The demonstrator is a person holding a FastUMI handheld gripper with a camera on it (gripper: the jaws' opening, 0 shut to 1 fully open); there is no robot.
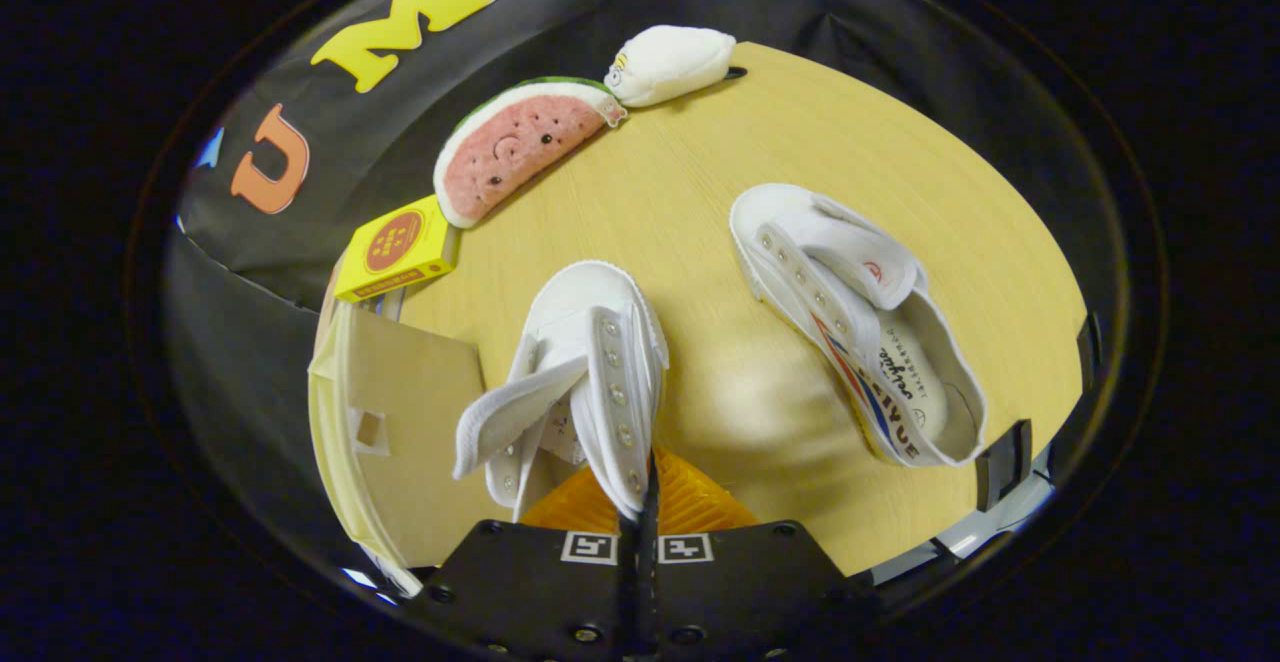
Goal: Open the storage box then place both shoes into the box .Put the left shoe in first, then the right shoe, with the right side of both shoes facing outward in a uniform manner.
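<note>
Two white canvas shoes are in play, and I have one of them: my gripper (640, 517) has its fingers pressed together on the eyelet edge of the nearer shoe (585, 382), which hangs or stands toe-away just ahead of the fingers, its tongue flopped out to one side. I judge this to be the shoe going in first, though I cannot confirm from here that it is the left one.

Beside it sits the storage box (400, 422), at the tabletop edge nearest the black cloth wall. Its pale flap looks folded open, so I take the opening step as done, but I cannot see inside. An orange ribbed surface (690, 507) shows directly under the held shoe; what it belongs to I cannot tell.

On the other side of the wooden tabletop (700, 192), well apart from the box, the second shoe (860, 327) lies on its side with its striped flank and insole showing. It is untouched.

Along the far edge rest a small yellow box (398, 247), a watermelon-slice plush (515, 147) and a white plush (670, 64), none of them mine to move.

So neither shoe looks placed yet: one is gripped, and both placements remain.
</note>
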